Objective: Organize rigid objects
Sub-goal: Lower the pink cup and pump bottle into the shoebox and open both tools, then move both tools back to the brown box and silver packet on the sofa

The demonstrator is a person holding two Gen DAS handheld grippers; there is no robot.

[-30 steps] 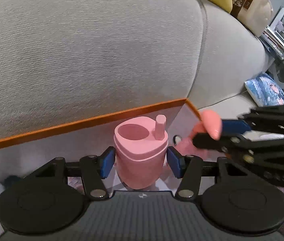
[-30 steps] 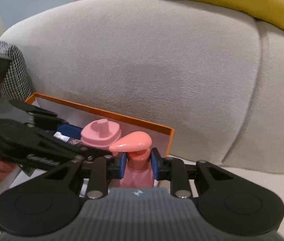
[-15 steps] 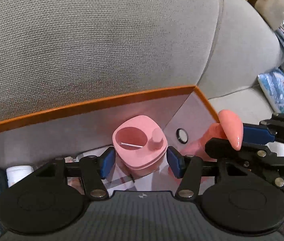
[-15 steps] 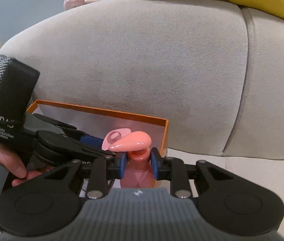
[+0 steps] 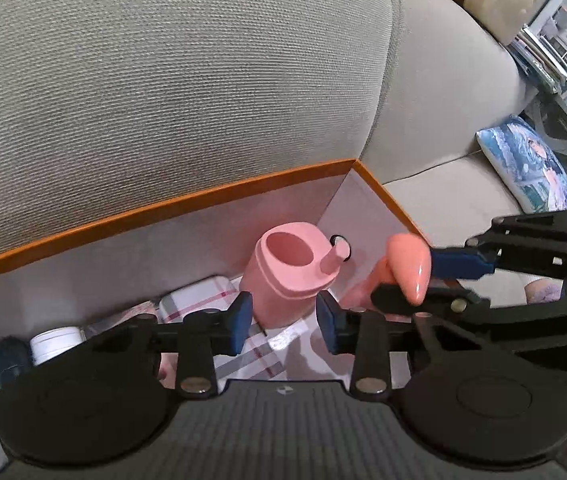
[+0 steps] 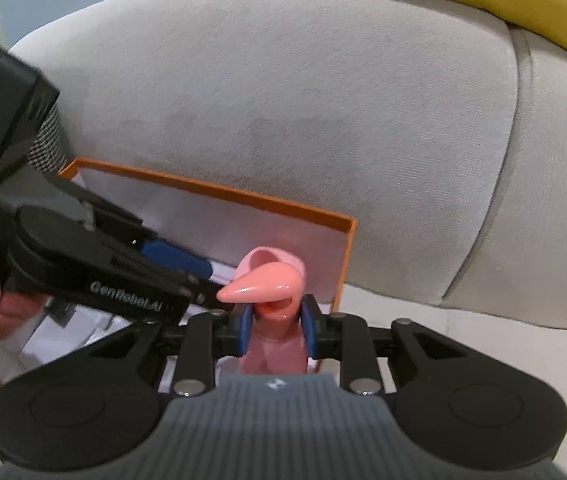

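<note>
Orange-rimmed box (image 5: pixel 187 204) on grey sofa (image 5: pixel 163 80); left tongs (image 5: pixel 283 322) released, right tongs (image 6: pixel 275 330) grasping pump bottle (image 6: pixel 271 344).

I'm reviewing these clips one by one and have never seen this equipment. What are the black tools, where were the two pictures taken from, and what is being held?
There is no robot arm: a person holds a two-finger gripper in each hand, and each gripper carries a fisheye camera looking along its fingers.

The left wrist view shows the left gripper, open, with a pink cup just beyond its blue pads and apart from them. The cup stands tilted inside an orange-rimmed box on a grey sofa, near a plaid tin and a white-capped jar.

The right wrist view shows the right gripper shut on a pink pump bottle, held at the neck under its coral pump head, at the box's right end.
</note>
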